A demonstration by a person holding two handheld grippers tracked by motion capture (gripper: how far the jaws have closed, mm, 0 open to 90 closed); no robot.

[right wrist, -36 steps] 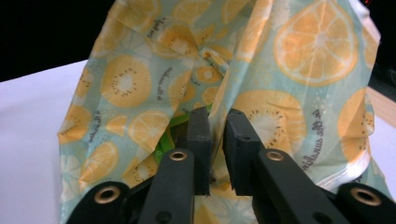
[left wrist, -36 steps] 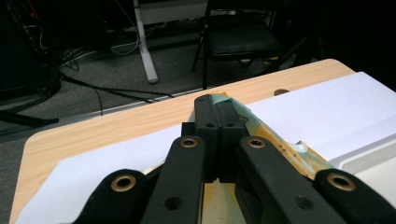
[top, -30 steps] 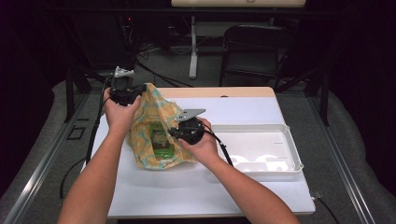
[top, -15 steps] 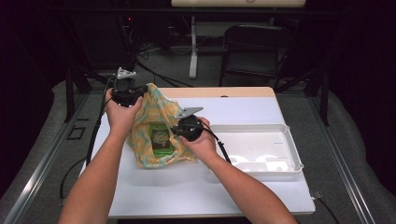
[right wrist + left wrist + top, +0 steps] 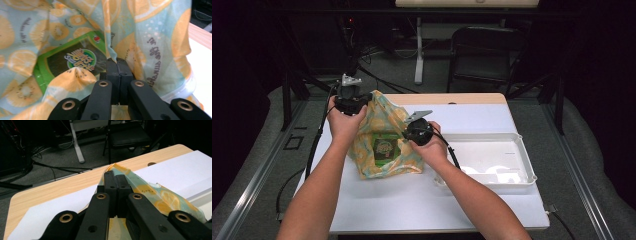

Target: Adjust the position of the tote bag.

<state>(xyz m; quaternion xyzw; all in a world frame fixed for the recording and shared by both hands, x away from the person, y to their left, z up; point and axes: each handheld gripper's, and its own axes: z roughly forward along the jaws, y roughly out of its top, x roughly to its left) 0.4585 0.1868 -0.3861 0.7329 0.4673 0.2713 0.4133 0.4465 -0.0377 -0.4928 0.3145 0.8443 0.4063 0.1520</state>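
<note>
A pale blue-green bag (image 5: 384, 117) printed with orange and kiwi slices sits on the white table (image 5: 412, 205). Through its open mouth I see a green snack packet (image 5: 385, 150) (image 5: 75, 60). My left gripper (image 5: 357, 104) (image 5: 115, 176) is shut on the bag's far left rim (image 5: 150, 192), holding it up. At the near right rim my right gripper (image 5: 411, 135) (image 5: 117, 62) is shut on a fold of the bag's fabric (image 5: 150, 50). The two grippers hold the mouth apart.
A shallow white tray (image 5: 523, 150) lies just right of the bag and my right hand. The table's far strip is bare wood (image 5: 452, 98) (image 5: 50, 190). Behind the table stand a black chair (image 5: 482, 45) and floor cables (image 5: 382, 75).
My right gripper has shifted slightly to the right with the bag's rim in it. The left gripper has stayed where it was.
</note>
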